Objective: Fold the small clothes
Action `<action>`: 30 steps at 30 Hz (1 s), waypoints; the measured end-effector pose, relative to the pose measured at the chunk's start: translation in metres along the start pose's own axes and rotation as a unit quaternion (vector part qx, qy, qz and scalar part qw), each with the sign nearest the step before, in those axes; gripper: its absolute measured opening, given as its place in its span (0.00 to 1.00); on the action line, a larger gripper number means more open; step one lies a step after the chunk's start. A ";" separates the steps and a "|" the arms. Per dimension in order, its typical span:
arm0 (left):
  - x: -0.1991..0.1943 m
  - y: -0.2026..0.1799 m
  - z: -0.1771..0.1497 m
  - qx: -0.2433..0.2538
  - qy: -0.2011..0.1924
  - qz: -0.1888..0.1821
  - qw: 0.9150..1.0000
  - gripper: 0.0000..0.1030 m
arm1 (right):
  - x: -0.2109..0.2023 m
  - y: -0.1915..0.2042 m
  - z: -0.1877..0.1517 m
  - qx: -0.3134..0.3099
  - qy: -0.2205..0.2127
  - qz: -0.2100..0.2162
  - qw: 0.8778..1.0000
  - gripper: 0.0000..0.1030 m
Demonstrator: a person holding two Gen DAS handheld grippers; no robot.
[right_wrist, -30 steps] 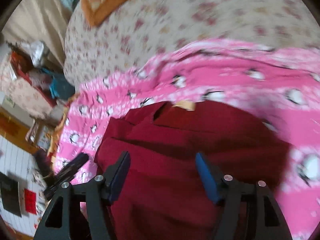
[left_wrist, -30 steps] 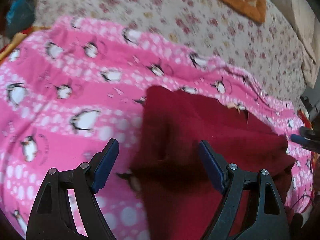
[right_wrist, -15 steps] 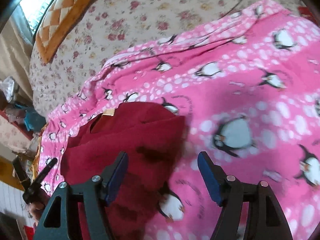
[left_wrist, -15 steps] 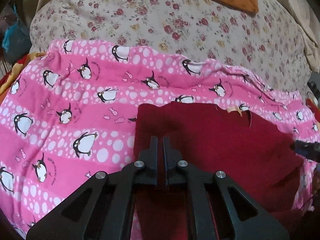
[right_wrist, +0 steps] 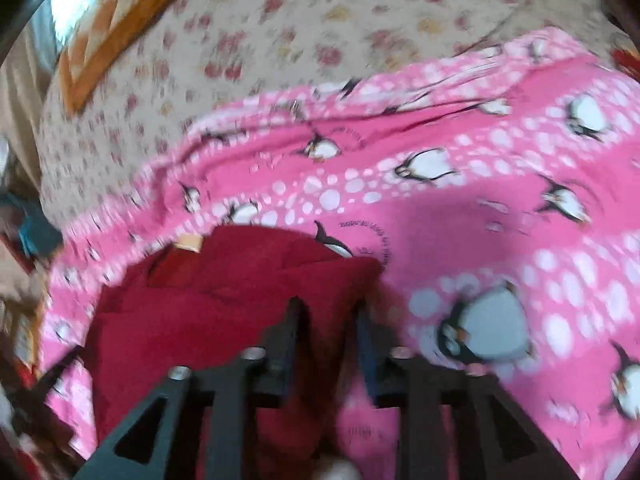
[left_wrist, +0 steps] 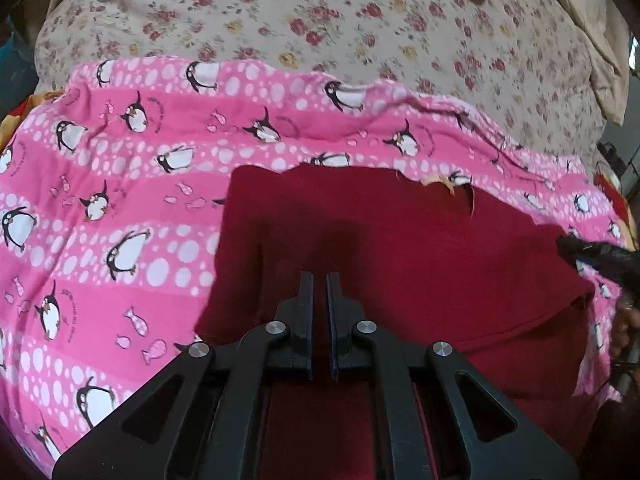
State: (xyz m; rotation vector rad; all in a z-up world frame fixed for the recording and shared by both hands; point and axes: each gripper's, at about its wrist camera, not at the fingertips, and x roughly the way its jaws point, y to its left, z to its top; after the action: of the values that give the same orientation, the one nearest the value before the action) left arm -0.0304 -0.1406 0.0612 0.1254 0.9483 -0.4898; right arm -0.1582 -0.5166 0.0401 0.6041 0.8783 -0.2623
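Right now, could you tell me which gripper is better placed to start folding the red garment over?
Left, probably: the left gripper looks shut on the red garment. The right gripper is partly open at its edge.

Garment (left_wrist: 400,240): solid dark red. Blanket (left_wrist: 120,200): pink w/ white dots, blk/white penguins. Bedsheet (left_wrist: 320,20): cream, small red flowers. Pillow (right_wrist: 112,28): orange/white diamonds. Left tool (left_wrist: 319,292): blk, blue pads.

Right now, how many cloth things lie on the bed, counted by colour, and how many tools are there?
Dark red: 1, the garment
Pink with penguins: 1, the blanket under it
Cream with flowers: 1, the bedcover
Orange: 1, the patterned cloth at the far edge
Black tools: 2, left tool and right tool
Total: 4 cloths, 2 tools
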 end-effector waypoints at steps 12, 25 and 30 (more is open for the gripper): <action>-0.005 -0.004 -0.014 0.000 0.010 -0.004 1.000 0.49 | -0.032 0.024 -0.071 -0.117 0.047 -0.028 0.992 0.53; 0.016 0.014 -0.023 -0.016 0.001 0.038 0.999 0.62 | 0.011 0.027 -0.038 -0.111 0.028 -0.076 0.990 0.57; 0.007 0.007 -0.027 -0.001 -0.004 0.049 0.999 0.62 | -0.016 0.015 -0.040 -0.078 0.015 -0.066 0.995 0.60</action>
State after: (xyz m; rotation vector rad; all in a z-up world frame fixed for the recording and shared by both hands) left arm -0.0435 -0.1282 0.0388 0.1670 0.9313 -0.3981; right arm -0.1868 -0.4815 0.0388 0.4060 0.9605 -0.3020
